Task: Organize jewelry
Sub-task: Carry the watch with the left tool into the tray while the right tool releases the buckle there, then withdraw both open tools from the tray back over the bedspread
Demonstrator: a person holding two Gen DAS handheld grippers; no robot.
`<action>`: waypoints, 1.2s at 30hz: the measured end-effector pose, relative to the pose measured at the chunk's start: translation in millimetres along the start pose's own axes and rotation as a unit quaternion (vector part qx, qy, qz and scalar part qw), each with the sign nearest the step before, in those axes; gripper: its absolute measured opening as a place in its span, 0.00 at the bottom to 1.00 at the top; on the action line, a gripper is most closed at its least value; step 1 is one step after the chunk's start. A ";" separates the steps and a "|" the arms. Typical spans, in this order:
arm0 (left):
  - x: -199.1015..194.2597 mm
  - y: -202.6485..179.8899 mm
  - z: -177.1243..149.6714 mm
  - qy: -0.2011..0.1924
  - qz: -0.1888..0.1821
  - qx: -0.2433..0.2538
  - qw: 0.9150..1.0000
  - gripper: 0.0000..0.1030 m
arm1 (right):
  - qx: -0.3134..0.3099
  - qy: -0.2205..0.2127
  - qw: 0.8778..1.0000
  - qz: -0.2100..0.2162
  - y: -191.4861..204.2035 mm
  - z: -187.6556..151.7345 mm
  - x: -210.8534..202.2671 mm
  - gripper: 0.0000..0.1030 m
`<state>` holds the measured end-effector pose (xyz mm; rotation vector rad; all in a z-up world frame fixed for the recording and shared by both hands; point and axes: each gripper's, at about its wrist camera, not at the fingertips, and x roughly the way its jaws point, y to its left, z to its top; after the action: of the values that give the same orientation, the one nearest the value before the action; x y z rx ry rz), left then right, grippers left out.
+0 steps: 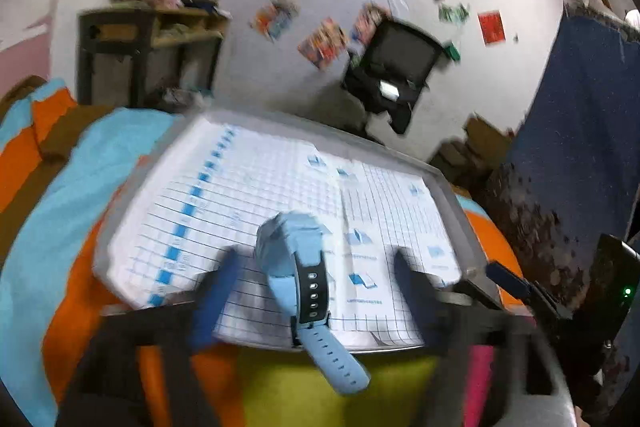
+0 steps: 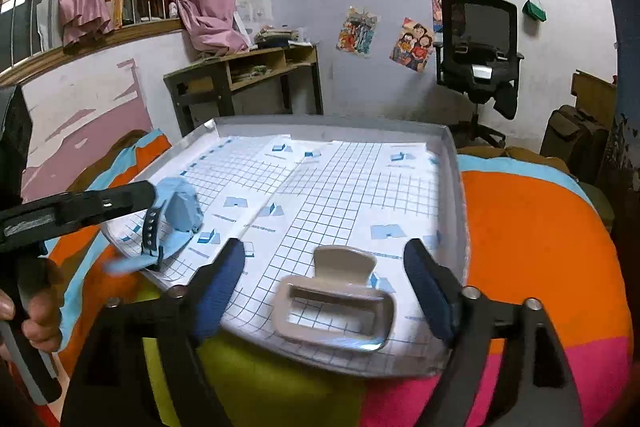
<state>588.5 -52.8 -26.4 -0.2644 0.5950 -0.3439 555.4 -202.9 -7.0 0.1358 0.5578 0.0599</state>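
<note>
The left gripper [image 1: 316, 283] stands wide open around a light-blue watch [image 1: 298, 259], fingers clear of it; the watch lies at seven o'clock on the paper-lined tray [image 2: 454, 163]; the right gripper [image 2: 324, 291] gapes wide around a beige hair claw [image 2: 340, 301] at five o'clock, untouched.

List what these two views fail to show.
- Watch face: left view, motion blur; right view, turned away.
- Watch strap tip: right view, blurred.
- Tray near rim: right view, behind the hair clip and right gripper.
- Wall pictures: left view, smeared.
</note>
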 end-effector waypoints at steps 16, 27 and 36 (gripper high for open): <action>-206.0 -60.9 -47.7 -0.129 0.042 0.093 0.986 1.00 | -0.001 -0.148 0.989 0.011 22.9 -9.7 -216.9 0.98; -346.7 -75.6 -117.6 -0.178 0.057 0.082 0.979 1.00 | -0.008 -0.201 0.979 0.003 58.2 -78.0 -365.3 0.98; -406.3 -76.0 -190.9 -0.165 0.085 0.074 0.980 1.00 | -0.019 -0.176 0.984 -0.015 79.7 -152.6 -419.9 0.98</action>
<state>143.9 8.6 50.0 -0.1215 0.2601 -0.1727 117.1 -146.2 96.2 0.0987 0.2055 0.0168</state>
